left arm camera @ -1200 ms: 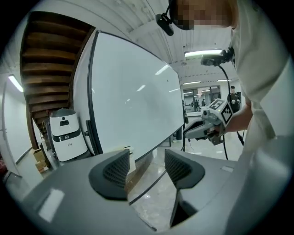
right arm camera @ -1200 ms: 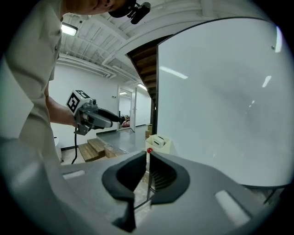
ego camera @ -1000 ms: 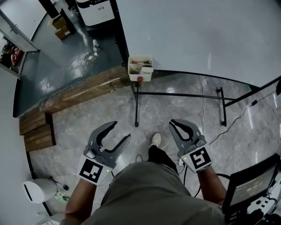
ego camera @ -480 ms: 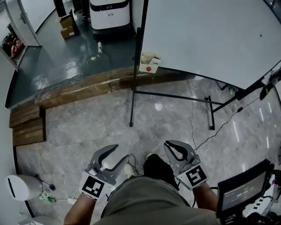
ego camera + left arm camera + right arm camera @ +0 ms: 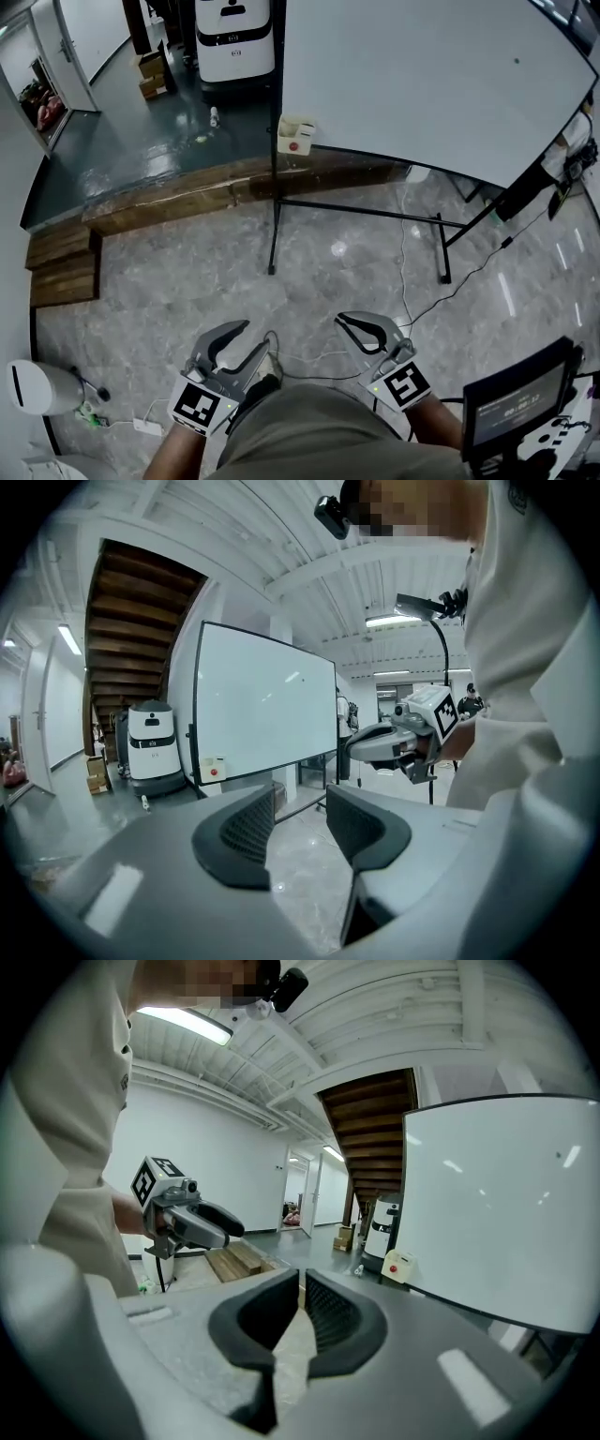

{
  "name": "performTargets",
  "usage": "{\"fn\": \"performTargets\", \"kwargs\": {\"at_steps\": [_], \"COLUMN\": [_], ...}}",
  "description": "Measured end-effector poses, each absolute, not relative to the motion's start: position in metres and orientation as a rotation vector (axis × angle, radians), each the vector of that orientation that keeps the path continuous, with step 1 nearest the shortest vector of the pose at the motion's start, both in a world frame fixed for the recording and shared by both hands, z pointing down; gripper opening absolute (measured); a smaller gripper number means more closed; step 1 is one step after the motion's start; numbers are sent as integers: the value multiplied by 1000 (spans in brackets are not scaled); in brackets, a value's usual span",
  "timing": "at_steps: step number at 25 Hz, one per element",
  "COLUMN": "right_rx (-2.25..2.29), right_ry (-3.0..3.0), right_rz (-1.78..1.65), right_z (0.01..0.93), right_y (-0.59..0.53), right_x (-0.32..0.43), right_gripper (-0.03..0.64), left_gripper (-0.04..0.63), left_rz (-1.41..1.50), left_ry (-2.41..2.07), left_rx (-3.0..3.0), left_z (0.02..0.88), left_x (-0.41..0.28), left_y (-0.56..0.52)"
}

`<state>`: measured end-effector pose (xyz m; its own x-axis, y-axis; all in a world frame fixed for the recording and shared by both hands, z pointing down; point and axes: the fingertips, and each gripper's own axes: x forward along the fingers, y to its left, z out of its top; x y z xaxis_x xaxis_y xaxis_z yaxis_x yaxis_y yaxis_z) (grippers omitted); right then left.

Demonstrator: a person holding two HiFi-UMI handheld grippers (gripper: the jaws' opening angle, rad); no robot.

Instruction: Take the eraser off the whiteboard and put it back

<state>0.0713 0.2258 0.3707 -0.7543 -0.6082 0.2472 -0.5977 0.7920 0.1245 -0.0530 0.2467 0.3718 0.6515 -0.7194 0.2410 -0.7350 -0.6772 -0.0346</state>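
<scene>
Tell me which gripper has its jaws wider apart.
The left gripper: its jaws stand clearly apart with nothing between them, though they have just been closing. The right gripper has its jaw tips all but touching and is also empty.

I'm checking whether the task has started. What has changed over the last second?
Both claws have drawn back from the whiteboard. The left claw and right claw now sit lower in the head view, farther from the stand. The left claw's jaws have just been closing but remain apart, with nothing between them. Unchanged: the right claw is shut and empty, and nothing was taken or let go.
</scene>
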Motion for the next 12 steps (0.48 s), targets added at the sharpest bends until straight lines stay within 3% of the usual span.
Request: {"fn": "performTargets", "kwargs": {"at_steps": [6, 12], "right_rx": [908, 854], "right_ry": [-2704, -2739], "right_rz": [20, 45], "right_z": [385, 393], "right_y": [291, 333], "right_x": [163, 198], "right_gripper": [14, 14], "left_gripper": [179, 179], "left_rz": [331, 359], "left_ry": [-1279, -1225], "left_rx": [2743, 2697], "left_z": [365, 374], "left_x": [35, 86], "left_y": [311, 365]}}
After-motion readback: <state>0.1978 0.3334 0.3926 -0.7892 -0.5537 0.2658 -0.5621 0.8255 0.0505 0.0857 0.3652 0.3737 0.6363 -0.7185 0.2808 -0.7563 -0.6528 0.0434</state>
